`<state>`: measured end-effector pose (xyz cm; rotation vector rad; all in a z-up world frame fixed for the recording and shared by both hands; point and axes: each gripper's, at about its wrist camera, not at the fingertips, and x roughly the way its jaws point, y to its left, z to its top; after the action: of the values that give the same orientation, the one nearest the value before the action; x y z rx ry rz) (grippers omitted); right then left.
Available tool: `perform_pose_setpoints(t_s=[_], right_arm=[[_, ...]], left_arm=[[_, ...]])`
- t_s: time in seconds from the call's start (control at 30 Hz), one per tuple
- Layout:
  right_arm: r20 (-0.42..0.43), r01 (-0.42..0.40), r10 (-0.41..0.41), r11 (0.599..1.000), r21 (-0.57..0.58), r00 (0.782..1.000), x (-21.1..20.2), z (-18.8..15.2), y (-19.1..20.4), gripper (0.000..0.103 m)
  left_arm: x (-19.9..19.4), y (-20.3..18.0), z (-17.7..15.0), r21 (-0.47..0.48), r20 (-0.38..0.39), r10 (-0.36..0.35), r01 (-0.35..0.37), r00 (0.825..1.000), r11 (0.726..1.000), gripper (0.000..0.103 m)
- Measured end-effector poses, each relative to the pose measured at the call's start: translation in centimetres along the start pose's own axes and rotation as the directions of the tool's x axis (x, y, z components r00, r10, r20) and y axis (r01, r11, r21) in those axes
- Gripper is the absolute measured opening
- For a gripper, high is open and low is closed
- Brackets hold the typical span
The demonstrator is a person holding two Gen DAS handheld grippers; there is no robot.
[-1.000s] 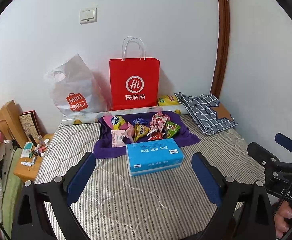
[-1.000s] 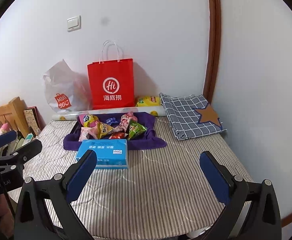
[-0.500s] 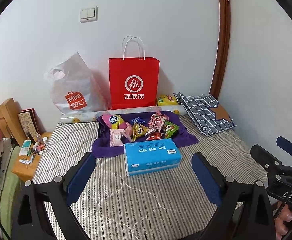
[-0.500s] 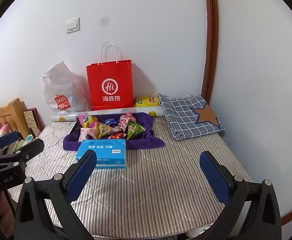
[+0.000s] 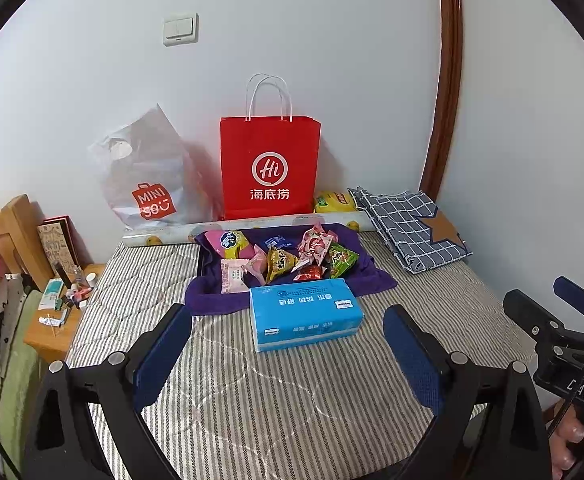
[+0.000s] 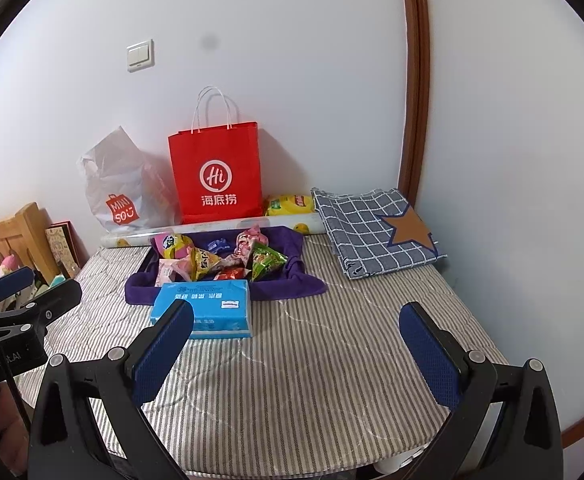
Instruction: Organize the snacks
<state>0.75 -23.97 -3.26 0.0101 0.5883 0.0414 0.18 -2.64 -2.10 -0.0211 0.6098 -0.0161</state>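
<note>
Several small snack packets (image 5: 279, 254) (image 6: 219, 258) in pink, yellow, green and red lie heaped in a tray lined with purple cloth (image 5: 368, 276) (image 6: 292, 284) at the middle of the striped mattress. A blue tissue pack (image 5: 306, 312) (image 6: 207, 304) lies just in front of the tray. My left gripper (image 5: 287, 350) hangs open above the near mattress, well short of the tissue pack. My right gripper (image 6: 296, 346) is open too, empty, to the right of the pack. Each gripper shows at the edge of the other's view.
A red paper bag (image 5: 269, 168) (image 6: 215, 172) and a white plastic bag (image 5: 147, 176) (image 6: 123, 184) stand against the back wall behind a paper roll (image 5: 163, 236). A yellow packet (image 6: 289, 204) and folded checked cloth (image 5: 408, 228) (image 6: 376, 232) lie at right. A cluttered wooden nightstand (image 5: 51, 332) stands left.
Both grippers have drawn back and risen slightly, so the tray and tissue pack look a little farther away. Both stay open and nothing on the mattress has moved.
</note>
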Motion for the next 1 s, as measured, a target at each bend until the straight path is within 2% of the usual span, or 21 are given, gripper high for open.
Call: perform_pose_setpoints(t_s=[1.0], right_arm=[[0.006,-0.006,0.007,1.000,-0.012,1.000,0.24,-0.16,0.44,0.102]], left_arm=[[-0.28,0.12,-0.27,-0.006,-0.001,0.008,-0.008,1.000,1.000,0.097]])
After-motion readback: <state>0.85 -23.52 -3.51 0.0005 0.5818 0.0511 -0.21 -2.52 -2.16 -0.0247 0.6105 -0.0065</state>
